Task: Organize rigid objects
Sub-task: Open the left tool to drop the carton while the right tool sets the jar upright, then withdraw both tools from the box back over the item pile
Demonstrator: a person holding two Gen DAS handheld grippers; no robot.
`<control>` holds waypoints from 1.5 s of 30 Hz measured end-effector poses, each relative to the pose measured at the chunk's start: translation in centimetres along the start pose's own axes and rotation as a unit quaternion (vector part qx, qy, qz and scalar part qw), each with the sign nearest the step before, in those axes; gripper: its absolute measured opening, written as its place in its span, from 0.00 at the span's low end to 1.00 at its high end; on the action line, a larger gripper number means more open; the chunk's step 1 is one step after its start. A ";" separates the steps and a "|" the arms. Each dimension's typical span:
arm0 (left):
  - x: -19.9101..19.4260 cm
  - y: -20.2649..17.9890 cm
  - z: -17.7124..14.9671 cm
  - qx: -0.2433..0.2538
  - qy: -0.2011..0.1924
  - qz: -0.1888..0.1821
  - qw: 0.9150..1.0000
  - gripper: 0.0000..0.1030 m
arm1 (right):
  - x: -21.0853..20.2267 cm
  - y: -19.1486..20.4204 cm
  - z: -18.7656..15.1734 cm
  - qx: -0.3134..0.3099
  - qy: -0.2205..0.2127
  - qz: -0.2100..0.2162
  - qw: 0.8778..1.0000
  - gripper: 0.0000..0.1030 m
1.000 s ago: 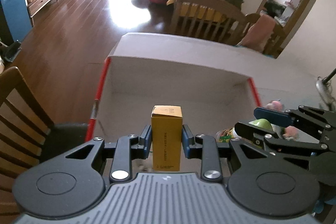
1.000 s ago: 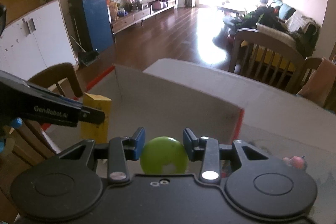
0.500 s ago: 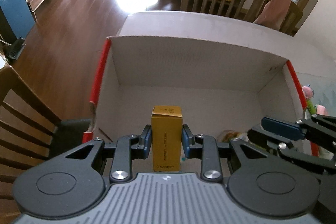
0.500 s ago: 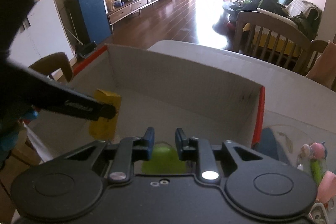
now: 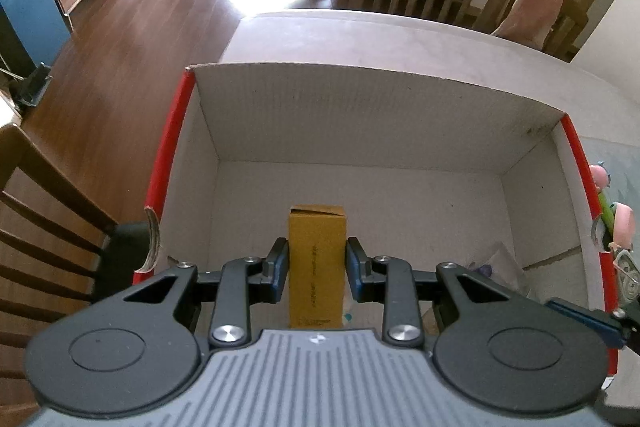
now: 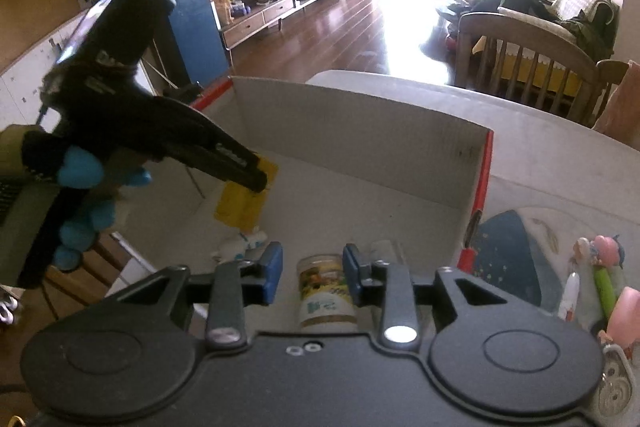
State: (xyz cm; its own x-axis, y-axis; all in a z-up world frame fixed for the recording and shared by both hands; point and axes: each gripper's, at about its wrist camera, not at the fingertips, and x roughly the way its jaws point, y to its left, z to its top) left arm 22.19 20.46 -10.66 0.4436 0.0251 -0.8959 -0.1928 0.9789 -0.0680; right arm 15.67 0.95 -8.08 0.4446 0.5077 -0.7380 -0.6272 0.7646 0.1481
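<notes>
While the left gripper point(image 5: 316, 267) points steeply down into the cardboard carton point(image 5: 360, 115), its blue pads are clamped on both sides of the yellow box point(image 5: 317, 247), and that's a firm pinch. The yellow box is inside the carton's walls, towards the red-edged left side. From the right wrist view it looks slightly tilted, and I can't tell if its lower end meets the floor. A blue-gloved hand point(image 6: 80, 171) grips the left tool's handle.

Over to the right gripper point(image 6: 312, 263): its fingers are drawn in narrow above the near right part of the carton. A small labelled jar point(image 6: 326, 295) shows in the gap beneath them. There's space between the left pad and the jar, so I see no pinch. A little white toy point(image 6: 240, 245) lies on the carton floor just beside the yellow box. The carton sits on a pale table point(image 5: 400, 39).
</notes>
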 end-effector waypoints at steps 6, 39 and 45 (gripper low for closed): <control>-1.6 0.0 -0.6 -0.004 -0.014 -0.005 1.000 0.28 | -1.9 -0.4 -0.4 0.008 -0.011 0.000 1.000 0.36; -10.6 -16.2 -4.4 0.071 -0.102 -0.104 0.987 0.60 | -14.7 -10.8 -7.9 0.045 -0.065 -0.025 0.997 0.73; -9.3 -19.8 -4.9 0.075 -0.091 -0.118 0.986 0.62 | -15.6 -14.3 -10.2 0.045 -0.062 -0.052 0.996 0.82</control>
State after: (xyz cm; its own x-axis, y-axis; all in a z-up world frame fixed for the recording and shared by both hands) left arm 17.54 -0.16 -3.12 0.6137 -0.1849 -0.7676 0.0601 0.9803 -0.1881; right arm 11.20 -21.96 -5.43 0.5836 0.4642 -0.6663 -0.5165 0.8453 0.1365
